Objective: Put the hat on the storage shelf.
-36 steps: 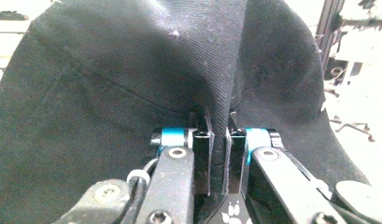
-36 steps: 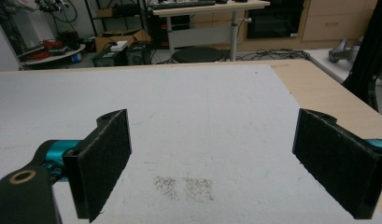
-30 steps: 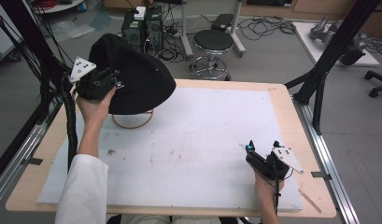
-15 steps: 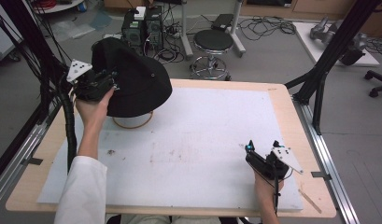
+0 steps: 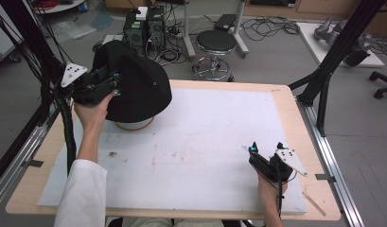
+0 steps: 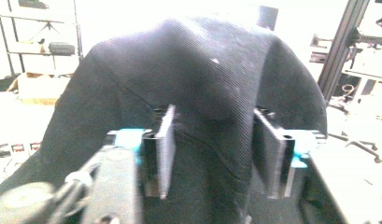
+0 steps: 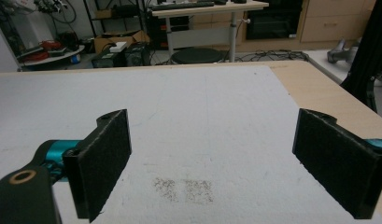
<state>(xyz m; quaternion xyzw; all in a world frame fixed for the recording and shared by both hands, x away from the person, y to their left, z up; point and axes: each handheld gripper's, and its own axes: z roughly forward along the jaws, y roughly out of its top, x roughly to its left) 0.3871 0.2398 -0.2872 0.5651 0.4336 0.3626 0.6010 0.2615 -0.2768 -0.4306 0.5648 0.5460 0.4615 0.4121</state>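
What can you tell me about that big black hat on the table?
The black hat is a soft cap of ribbed-looking cloth with stitched seams and a tiny button on top. It sits draped over a round pale stand at the table's far left corner, hiding most of it. The left claw has just been opening; its pads stand apart around the cloth without pinching it.

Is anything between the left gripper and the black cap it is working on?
Nothing visible stands between them. The left gripper is right at the black cap, which sits over a round stand on the white mat. Its jaws have just been opening: the cap's fabric lies between the fingers, which no longer pinch it.
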